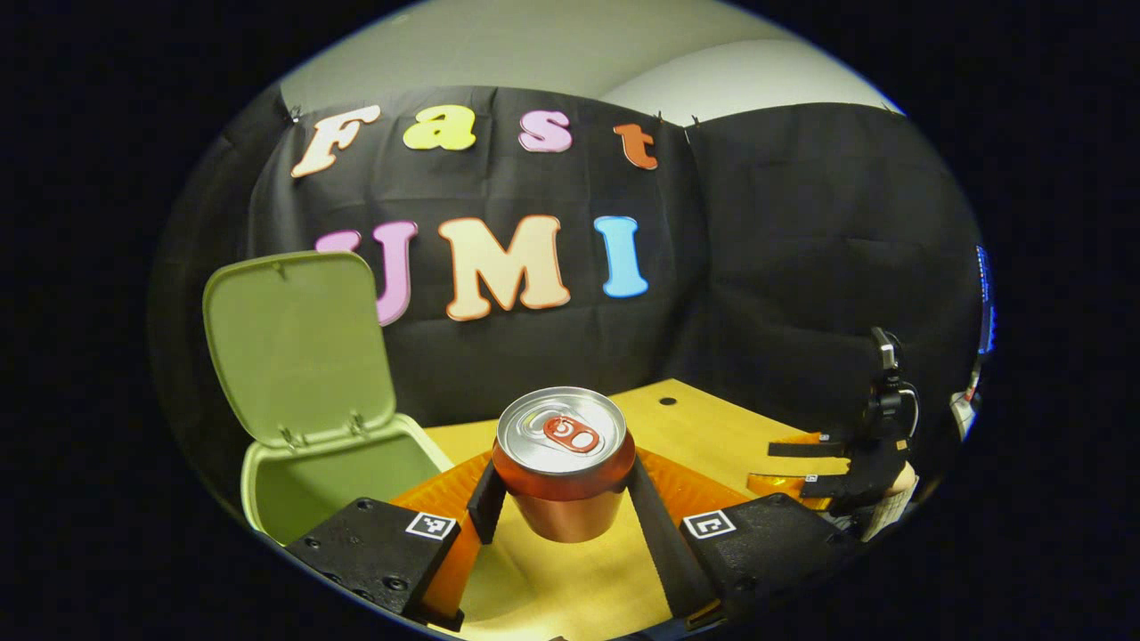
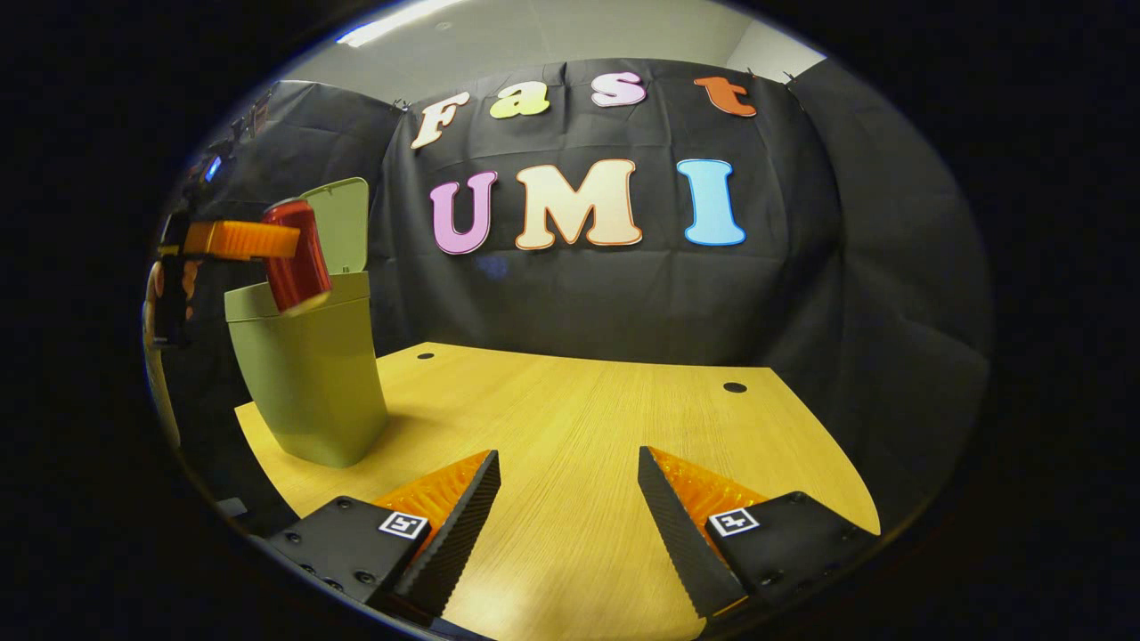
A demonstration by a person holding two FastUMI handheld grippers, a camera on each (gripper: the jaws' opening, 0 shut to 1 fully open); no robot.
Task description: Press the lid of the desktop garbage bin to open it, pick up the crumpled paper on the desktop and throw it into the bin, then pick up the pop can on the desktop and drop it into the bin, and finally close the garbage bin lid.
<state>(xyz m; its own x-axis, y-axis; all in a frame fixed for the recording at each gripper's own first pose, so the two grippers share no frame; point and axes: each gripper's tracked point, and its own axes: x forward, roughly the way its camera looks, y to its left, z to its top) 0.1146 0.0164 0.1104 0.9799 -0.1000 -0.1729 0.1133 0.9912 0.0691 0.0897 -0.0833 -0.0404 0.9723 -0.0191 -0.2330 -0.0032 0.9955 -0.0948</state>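
Observation:
My left gripper (image 1: 563, 488) is shut on a red pop can (image 1: 564, 463), held upright in the air with its silver top facing the camera. To its left stands the green garbage bin (image 1: 343, 472) with its lid (image 1: 298, 343) swung up and open. In the right gripper view the same can (image 2: 297, 255) hangs at the bin's rim (image 2: 298, 298), carried by the left gripper (image 2: 240, 240). My right gripper (image 2: 568, 499) hovers open over the wooden desktop (image 2: 579, 409) with nothing between its fingers; it also appears far right in the left gripper view (image 1: 806, 463). The crumpled paper is hidden.
The bin (image 2: 307, 383) stands near the desk's left edge. Two small round holes (image 2: 735, 387) (image 2: 426, 355) mark the back of the desktop. Black cloth walls close the booth behind and on both sides.

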